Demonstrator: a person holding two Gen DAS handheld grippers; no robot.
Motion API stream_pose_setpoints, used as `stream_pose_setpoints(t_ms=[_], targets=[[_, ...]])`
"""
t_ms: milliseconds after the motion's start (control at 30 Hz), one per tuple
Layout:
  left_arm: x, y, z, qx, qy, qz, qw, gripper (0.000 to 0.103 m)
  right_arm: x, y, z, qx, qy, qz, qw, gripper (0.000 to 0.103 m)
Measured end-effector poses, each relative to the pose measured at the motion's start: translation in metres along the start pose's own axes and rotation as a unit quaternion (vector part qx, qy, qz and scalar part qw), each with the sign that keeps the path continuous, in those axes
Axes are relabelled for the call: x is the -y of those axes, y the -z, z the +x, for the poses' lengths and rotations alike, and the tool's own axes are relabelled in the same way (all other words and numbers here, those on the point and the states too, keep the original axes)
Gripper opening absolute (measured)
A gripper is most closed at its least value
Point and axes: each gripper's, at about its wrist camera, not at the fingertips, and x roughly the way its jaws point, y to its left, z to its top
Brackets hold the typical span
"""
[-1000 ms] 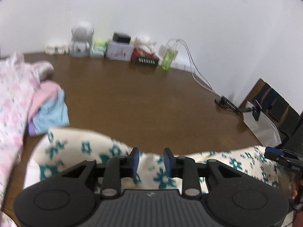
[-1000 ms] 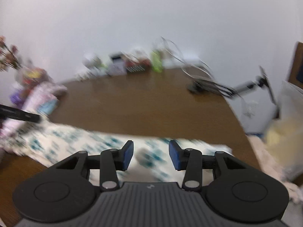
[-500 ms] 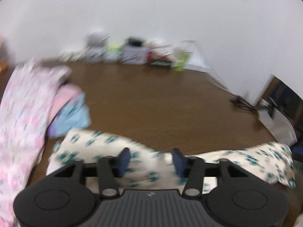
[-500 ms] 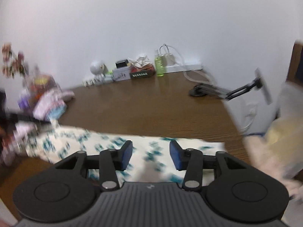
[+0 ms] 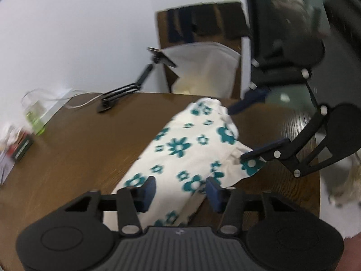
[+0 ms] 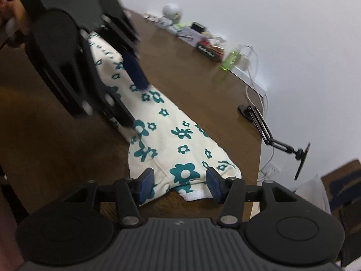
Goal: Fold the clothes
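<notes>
A cream garment with teal flowers lies as a long narrow strip on the brown wooden table. My left gripper is open, its fingers either side of one end of the strip. My right gripper is open over the opposite end of the garment. Each gripper shows in the other's view: the right one at the far end, the left one farther along the strip. Neither holds the cloth.
A black phone holder arm and white cable sit near the table's edge. A green bottle and small boxes line the wall. A white bag and brown cabinet stand beyond the table.
Both grippers have swung round to face each other along the garment. The left gripper has opened wider. The pink clothes pile has left the left wrist view.
</notes>
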Motion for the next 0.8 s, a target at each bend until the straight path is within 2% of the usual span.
stream_pose_setpoints(t_ms=[67,167,267,300,333,400,533,700,767,800], targets=[[0.005,-0.001,0.006,-0.003,0.004,0.015,0.9999,0.046,0.001,0.001,0.002,0.001,-0.005,-0.013,1.000,0.054],[0.007,-0.003,0.015,-0.016,-0.002,0.029,0.9995,0.034,0.004,0.003,0.006,0.001,-0.010,-0.027,1.000,0.054],[0.008,-0.005,0.022,-0.023,0.001,0.038,0.9990,0.021,0.004,0.003,0.008,0.002,-0.015,-0.042,0.999,0.054],[0.009,-0.005,0.023,-0.023,0.003,0.042,0.9988,0.008,0.004,0.002,0.008,0.003,-0.016,-0.047,0.999,0.054],[0.010,-0.004,0.022,-0.022,0.004,0.048,0.9986,0.005,0.004,0.002,0.008,0.006,-0.019,-0.052,0.998,0.054],[0.009,-0.005,0.021,-0.016,0.004,0.049,0.9986,0.003,0.004,0.000,0.009,0.009,-0.023,-0.061,0.998,0.055],[-0.004,-0.004,0.007,0.026,0.003,0.021,0.9994,0.002,0.003,-0.006,0.014,0.012,-0.025,-0.086,0.996,0.056],[-0.015,-0.005,-0.006,0.055,-0.006,0.002,0.9985,0.003,0.001,-0.018,0.024,0.011,-0.021,-0.127,0.992,0.055],[-0.017,-0.006,-0.011,0.063,-0.005,-0.001,0.9980,0.002,0.002,-0.025,0.029,0.006,-0.022,-0.142,0.990,0.052],[-0.018,-0.006,-0.013,0.067,-0.005,-0.002,0.9978,0.003,0.003,-0.028,0.032,0.002,-0.023,-0.147,0.989,0.047]])
